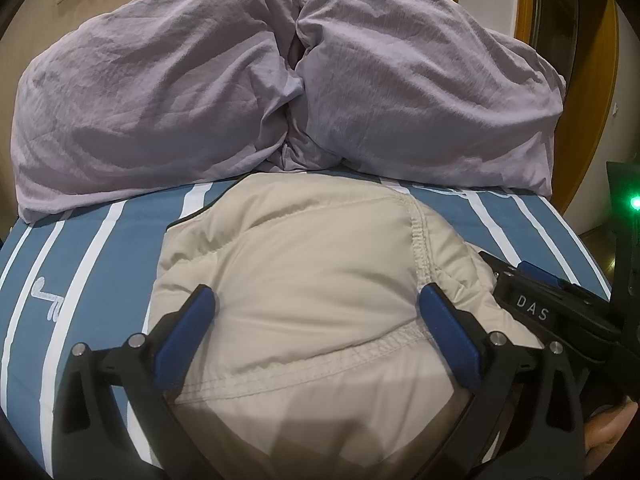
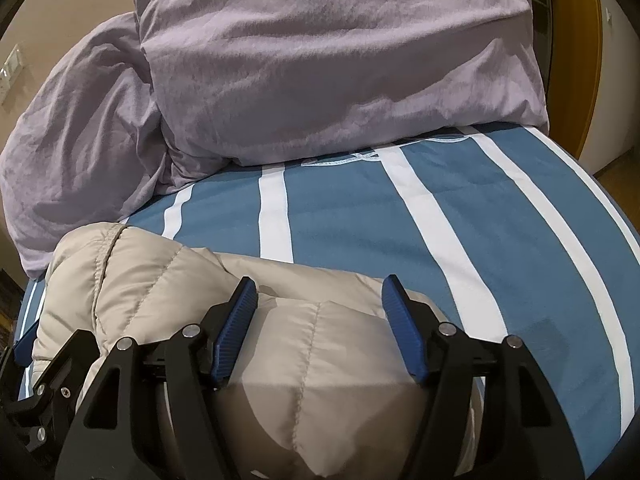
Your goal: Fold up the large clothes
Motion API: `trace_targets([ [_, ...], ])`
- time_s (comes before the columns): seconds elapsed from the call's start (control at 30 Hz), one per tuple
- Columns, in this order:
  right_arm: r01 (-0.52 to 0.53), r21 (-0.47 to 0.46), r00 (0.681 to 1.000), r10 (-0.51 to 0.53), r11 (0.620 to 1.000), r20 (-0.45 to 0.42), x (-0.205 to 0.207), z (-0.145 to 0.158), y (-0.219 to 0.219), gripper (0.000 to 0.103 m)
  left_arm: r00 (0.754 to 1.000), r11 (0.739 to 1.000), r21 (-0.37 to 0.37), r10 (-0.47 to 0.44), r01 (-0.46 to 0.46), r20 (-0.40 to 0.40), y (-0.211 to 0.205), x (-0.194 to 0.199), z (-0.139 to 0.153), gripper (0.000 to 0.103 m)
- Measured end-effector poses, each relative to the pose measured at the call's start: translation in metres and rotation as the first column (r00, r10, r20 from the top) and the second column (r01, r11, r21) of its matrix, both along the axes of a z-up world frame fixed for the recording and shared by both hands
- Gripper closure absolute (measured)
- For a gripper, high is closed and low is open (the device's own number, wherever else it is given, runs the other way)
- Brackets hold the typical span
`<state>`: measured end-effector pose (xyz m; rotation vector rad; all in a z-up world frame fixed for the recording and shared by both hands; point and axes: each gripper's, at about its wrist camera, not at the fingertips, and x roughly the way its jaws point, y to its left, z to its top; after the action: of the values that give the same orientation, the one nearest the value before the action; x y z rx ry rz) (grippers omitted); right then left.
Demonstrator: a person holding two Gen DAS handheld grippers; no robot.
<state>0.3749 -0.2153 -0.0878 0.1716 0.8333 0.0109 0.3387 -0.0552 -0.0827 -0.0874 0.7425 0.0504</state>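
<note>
Bedroom, striped blue bed sheet (image 2: 344, 200) | beige padded jacket (image 1: 304, 264) bunched on it, just before lilac pillows (image 1: 160, 92) | left hand-held gripper (image 1: 316, 308) and right hand-held gripper (image 2: 320, 300) both apart over jacket, nothing clamped | step: likely pressing fold flat | next: pinch an edge.

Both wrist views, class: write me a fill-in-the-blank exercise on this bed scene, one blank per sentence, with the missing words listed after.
1. The puffy jacket is ____ in colour.
2. It lies on a bedsheet that is blue with ____ stripes.
3. The pillows behind the jacket are ____.
4. The left gripper and right gripper both have their jaws ____ over the jacket.

Missing words: beige; white; lilac; open
</note>
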Motion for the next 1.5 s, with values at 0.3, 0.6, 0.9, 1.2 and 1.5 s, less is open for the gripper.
trace_targets([
  [0.3, -0.002, -0.001, 1.000, 0.002, 1.000, -0.003, 0.002, 0.000, 0.000, 0.035, 1.000, 1.000, 0.002, 0.000, 0.000, -0.001, 0.000, 0.001, 0.000, 0.002],
  [0.6, 0.026, -0.051, 0.999, -0.028, 0.998, -0.035, -0.001, 0.007, 0.000, 0.028, 1.000, 1.000, 0.008, -0.009, 0.009, -0.026, 0.003, 0.002, 0.004, 0.002],
  [0.9, 0.019, -0.037, 0.999, -0.018, 0.999, 0.036, -0.053, 0.042, -0.013, 0.025, 0.999, 0.999, 0.000, -0.035, 0.035, -0.039, 0.012, -0.026, 0.022, 0.002],
  [1.2, -0.016, 0.030, 0.998, 0.014, 0.999, 0.068, -0.095, 0.053, -0.021, 0.044, 0.998, 0.998, -0.027, -0.052, 0.051, -0.031, 0.015, -0.059, 0.033, 0.002],
  [1.5, -0.035, 0.008, 0.999, 0.034, 0.999, 0.019, -0.101, 0.036, -0.015, 0.047, 0.996, 0.997, -0.052, -0.068, 0.065, -0.062, 0.012, -0.063, 0.024, 0.002],
])
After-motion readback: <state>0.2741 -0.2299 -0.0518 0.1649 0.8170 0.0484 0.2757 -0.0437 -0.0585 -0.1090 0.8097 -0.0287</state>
